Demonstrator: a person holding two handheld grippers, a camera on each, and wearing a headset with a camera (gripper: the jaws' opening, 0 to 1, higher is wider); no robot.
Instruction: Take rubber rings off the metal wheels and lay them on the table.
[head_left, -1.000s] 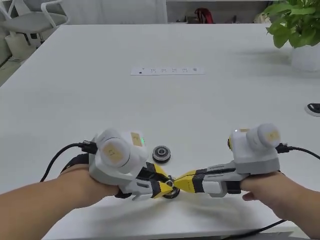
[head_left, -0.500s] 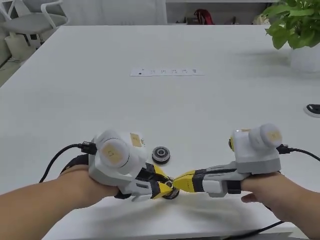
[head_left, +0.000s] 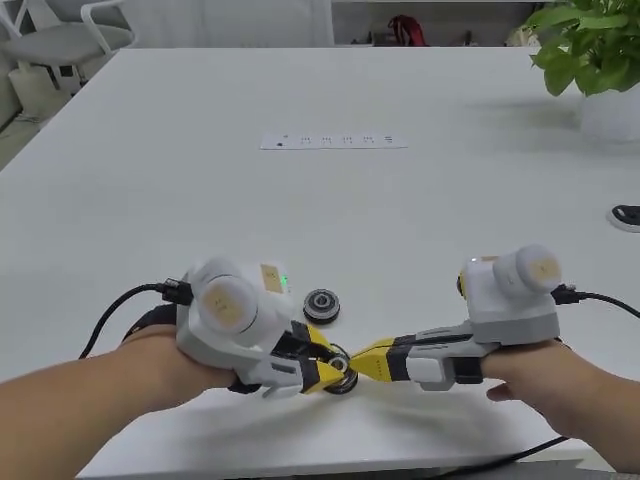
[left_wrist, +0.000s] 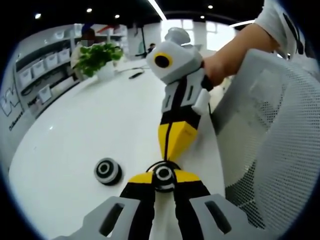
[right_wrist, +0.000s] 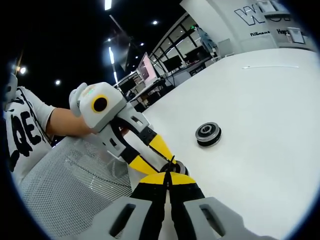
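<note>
A small metal wheel (head_left: 342, 381) with a black rubber ring is held just above the white table (head_left: 330, 200) near its front edge. My left gripper (head_left: 333, 372) is shut on this wheel (left_wrist: 163, 174), one yellow finger on each side. My right gripper (head_left: 354, 363) comes in from the right, jaws shut, its tips (right_wrist: 169, 176) pinching the thin black rim of the ring (right_wrist: 173, 161). From the left gripper view the right gripper (left_wrist: 170, 154) points straight down at the wheel. A second wheel (head_left: 321, 305) with its ring lies flat on the table just behind the grippers (left_wrist: 108, 171) (right_wrist: 208, 133).
A white strip (head_left: 334, 142) lies mid-table. A potted plant (head_left: 590, 50) stands at the far right corner, with a black object (head_left: 628, 216) at the right edge. A mesh chair back (left_wrist: 270, 150) is close behind the table's front edge.
Hardly anything differs. Both grippers stay joined at the held wheel, with only a slight shift of the hands.
</note>
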